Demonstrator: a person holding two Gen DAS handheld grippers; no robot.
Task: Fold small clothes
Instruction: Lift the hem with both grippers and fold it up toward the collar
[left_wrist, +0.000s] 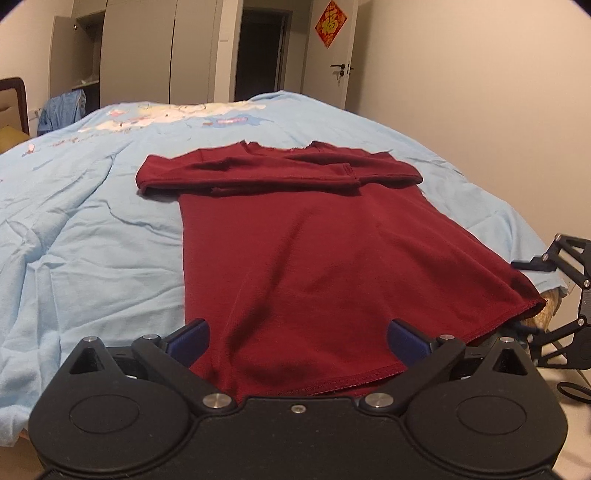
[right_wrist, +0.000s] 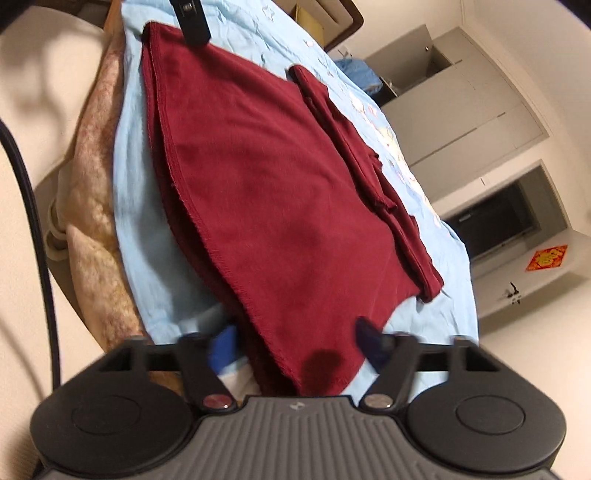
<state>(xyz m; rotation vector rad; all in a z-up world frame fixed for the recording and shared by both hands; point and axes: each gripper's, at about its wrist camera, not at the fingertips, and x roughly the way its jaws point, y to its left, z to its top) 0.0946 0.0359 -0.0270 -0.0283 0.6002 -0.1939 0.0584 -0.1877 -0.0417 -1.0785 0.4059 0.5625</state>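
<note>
A dark red long-sleeved top (left_wrist: 314, 251) lies flat on the light blue bedsheet (left_wrist: 92, 229), both sleeves folded across the chest at the far end. My left gripper (left_wrist: 297, 336) is open, its blue pads either side of the hem's near left part. In the right wrist view the same red top (right_wrist: 280, 192) runs away from me, and my right gripper (right_wrist: 295, 339) is open, straddling the hem's right corner. One blue pad (right_wrist: 223, 347) sits under the hem edge, the other above the cloth. The right gripper's frame (left_wrist: 565, 291) shows at the left wrist view's right edge.
The bed fills most of the view, with a printed pattern (left_wrist: 177, 114) on the sheet at the far end. A mattress side (right_wrist: 96, 192) and a black cable (right_wrist: 33, 221) lie off the bed's edge. Wardrobes (left_wrist: 147, 48) and a door (left_wrist: 332, 55) stand beyond.
</note>
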